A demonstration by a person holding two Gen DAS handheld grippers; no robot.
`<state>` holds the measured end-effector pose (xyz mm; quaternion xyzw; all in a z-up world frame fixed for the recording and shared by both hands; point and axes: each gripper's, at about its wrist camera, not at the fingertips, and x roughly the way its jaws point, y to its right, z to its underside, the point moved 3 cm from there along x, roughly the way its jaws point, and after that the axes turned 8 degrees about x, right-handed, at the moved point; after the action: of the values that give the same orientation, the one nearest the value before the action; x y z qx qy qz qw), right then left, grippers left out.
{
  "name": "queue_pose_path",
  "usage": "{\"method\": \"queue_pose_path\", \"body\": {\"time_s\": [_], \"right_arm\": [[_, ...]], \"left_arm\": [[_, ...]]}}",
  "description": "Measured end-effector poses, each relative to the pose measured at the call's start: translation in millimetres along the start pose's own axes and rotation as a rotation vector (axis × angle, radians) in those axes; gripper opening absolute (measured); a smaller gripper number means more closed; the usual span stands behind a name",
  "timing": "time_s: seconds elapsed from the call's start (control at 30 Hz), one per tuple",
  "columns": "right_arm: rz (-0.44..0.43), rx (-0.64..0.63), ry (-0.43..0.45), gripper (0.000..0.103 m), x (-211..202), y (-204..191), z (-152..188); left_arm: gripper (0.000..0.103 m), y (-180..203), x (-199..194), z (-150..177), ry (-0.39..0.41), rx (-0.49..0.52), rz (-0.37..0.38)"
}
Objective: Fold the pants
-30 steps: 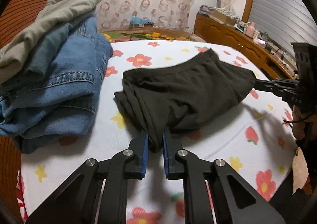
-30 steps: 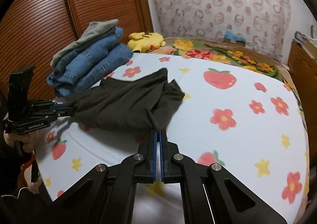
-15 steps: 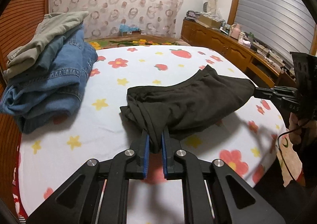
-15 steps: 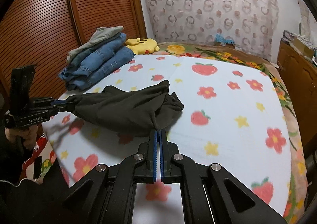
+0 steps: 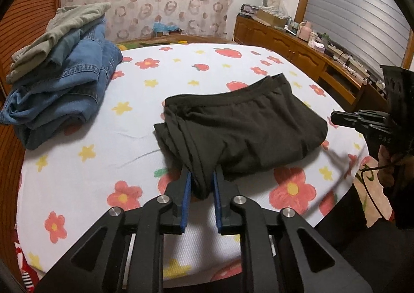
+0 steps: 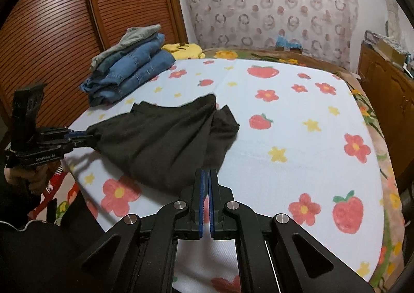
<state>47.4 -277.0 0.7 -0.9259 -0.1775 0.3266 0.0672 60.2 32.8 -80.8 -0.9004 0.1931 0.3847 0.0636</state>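
Note:
The dark pants (image 5: pixel 240 132) are folded into a bundle and lie on the flowered bed sheet (image 5: pixel 145 117) near its front edge. My left gripper (image 5: pixel 201 176) is shut on one bunched end of the pants. In the right wrist view the pants (image 6: pixel 165 137) stretch from the left gripper (image 6: pixel 85 135) toward my right gripper (image 6: pixel 207 174), whose blue pads are pressed together on the pants' near edge. In the left wrist view the right gripper (image 5: pixel 336 117) sits at the pants' right end.
A stack of folded jeans and a grey-green garment (image 5: pixel 62 70) lies at the bed's far left, also in the right wrist view (image 6: pixel 129 70). A yellow plush toy (image 6: pixel 183 49) sits behind it. A wooden dresser (image 5: pixel 297 49) runs along the right.
Both grippers have carried the pants toward the bed's near edge, away from the jeans stack. The pants have come down from hanging to lying on the sheet.

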Motion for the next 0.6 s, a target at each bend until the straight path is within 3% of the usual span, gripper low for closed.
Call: {"method": "queue_pose_path", "body": {"time_s": [0.07,0.13,0.3,0.47,0.6], "right_arm": [[0.008,-0.004,0.014,0.004,-4.4,-0.4,-3.1],[0.012,-0.014,0.024,0.004,-6.1,-1.2,-7.2],[0.017,-0.028,0.037,0.010,-0.4,-4.8,-13.1],[0.022,-0.029,0.037,0.024,20.9,-5.1,-19.6],[0.022,-0.018,0.029,0.027,39.2,-4.1,-26.2]], "left_arm": [[0.027,-1.2,-0.7,-3.1,0.004,0.006,-0.010],[0.042,-3.5,-0.1,-7.7,0.014,0.007,-0.020],[0.054,-15.9,-1.7,-19.4,0.045,-0.015,-0.028],[0.054,-26.6,8.4,-36.5,0.058,-0.015,-0.040],[0.049,-29.9,28.9,-49.4,0.051,0.004,0.005]]}}
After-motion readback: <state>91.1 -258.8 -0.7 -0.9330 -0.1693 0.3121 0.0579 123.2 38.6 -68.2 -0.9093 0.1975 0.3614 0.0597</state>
